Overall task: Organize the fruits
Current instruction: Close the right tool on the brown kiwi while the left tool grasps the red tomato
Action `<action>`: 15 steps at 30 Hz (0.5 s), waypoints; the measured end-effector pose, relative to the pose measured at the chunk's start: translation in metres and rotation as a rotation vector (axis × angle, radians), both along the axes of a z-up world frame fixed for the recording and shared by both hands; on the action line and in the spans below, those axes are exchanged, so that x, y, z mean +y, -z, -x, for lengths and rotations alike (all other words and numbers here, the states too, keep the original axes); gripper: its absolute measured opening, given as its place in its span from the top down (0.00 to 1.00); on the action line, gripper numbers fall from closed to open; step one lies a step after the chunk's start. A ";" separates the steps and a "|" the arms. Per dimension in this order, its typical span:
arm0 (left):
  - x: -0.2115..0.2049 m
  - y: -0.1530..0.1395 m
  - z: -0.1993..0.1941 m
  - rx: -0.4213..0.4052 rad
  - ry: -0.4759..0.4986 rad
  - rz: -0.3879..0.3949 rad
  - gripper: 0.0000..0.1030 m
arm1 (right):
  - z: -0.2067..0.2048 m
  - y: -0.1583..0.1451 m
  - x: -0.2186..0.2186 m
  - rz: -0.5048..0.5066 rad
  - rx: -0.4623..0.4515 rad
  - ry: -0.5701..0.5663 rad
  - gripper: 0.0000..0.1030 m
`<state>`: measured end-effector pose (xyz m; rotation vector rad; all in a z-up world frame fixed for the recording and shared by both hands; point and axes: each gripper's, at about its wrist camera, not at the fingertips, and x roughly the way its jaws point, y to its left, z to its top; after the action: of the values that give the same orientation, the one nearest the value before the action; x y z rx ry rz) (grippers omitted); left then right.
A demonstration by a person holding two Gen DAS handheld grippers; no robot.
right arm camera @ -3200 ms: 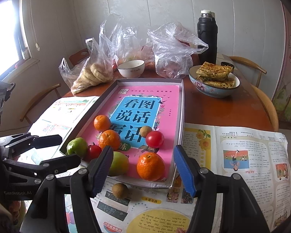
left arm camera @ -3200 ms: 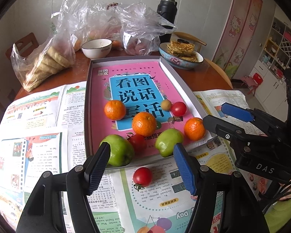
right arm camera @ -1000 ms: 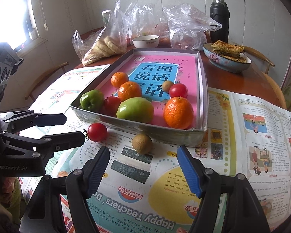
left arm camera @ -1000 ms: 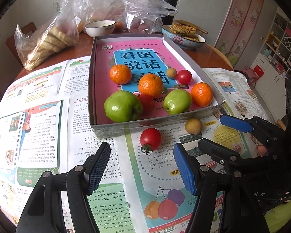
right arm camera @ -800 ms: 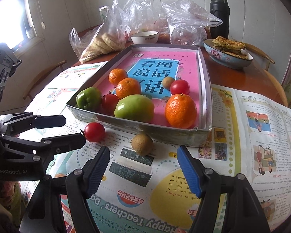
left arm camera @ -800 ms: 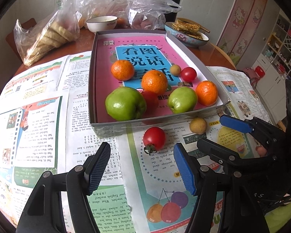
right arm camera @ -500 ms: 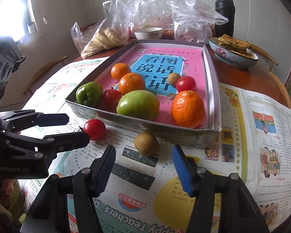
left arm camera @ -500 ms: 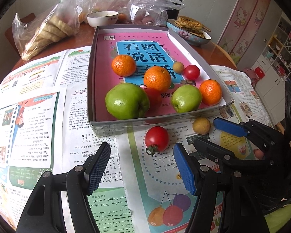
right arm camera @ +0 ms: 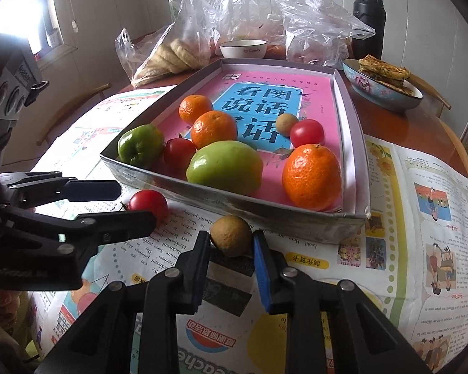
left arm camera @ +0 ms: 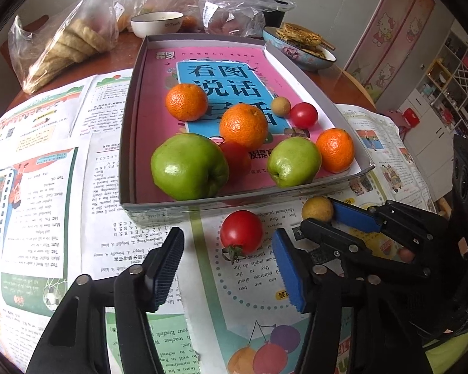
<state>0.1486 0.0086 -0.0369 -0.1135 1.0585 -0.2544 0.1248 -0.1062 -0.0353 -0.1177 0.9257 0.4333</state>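
On the newspaper-covered worktop before the tray (left arm camera: 134, 99), the tomato (left arm camera: 241, 231) is framed, unpinched, by the left gripper (left arm camera: 231, 271), jaws spread yet just closing, while the brown fruit (right arm camera: 231, 235) is pinched by the right gripper (right arm camera: 231, 255), jaws just closed, so lifting into the tray seems called for next.

"看图说话" on pink book (left arm camera: 159, 118)

Soft daylight from blown-out window (right arm camera: 15, 15), upper left of right view; faint shadows; sharp centre, fisheye-bent, dark-vignetted edges.
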 end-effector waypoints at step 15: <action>-0.026 0.005 -0.004 -0.021 0.017 -0.086 0.62 | 0.009 -0.009 -0.021 -0.065 -0.002 0.021 0.73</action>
<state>0.1526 -0.0173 -0.0421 -0.0246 1.0478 -0.2242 0.1161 -0.1270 -0.0259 -0.0496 0.9089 0.4436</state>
